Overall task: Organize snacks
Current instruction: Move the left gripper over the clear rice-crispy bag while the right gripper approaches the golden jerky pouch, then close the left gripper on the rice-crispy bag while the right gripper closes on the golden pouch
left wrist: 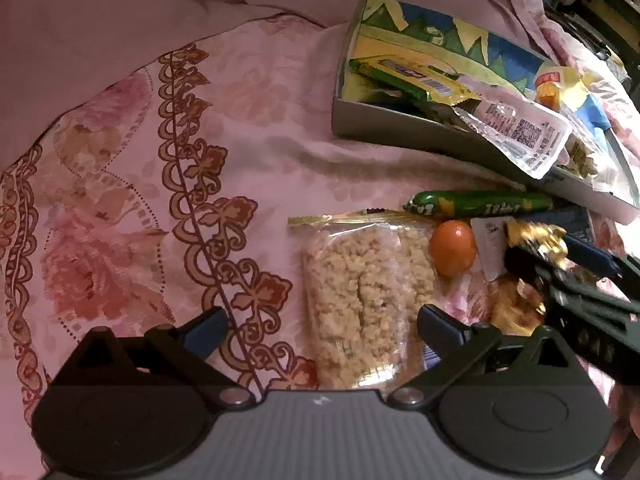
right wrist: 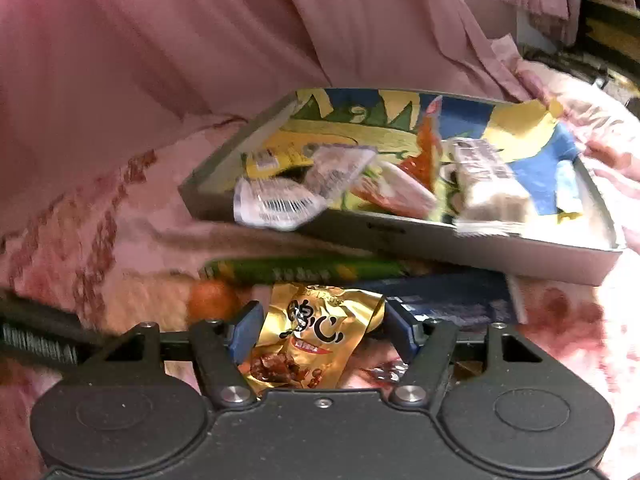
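Note:
My right gripper [right wrist: 320, 320] is shut on a gold snack packet [right wrist: 308, 340] and holds it just in front of the grey box [right wrist: 460, 240], which holds several wrapped snacks. It shows in the left wrist view [left wrist: 560, 256] with the gold packet [left wrist: 536, 236]. My left gripper [left wrist: 320, 324] is open and empty over a clear bag of puffed-rice bars [left wrist: 364, 300] on the pink bedspread. A green sausage stick [left wrist: 480, 202] and an orange ball-shaped snack [left wrist: 452, 248] lie beside the bag, near the box [left wrist: 400, 128].
A dark blue flat packet [right wrist: 452, 296] lies under the box's front edge. The floral pink bedspread [left wrist: 160, 200] spreads to the left. Pink fabric folds [right wrist: 200, 40] rise behind the box. Dark furniture [left wrist: 600, 12] stands at the far right.

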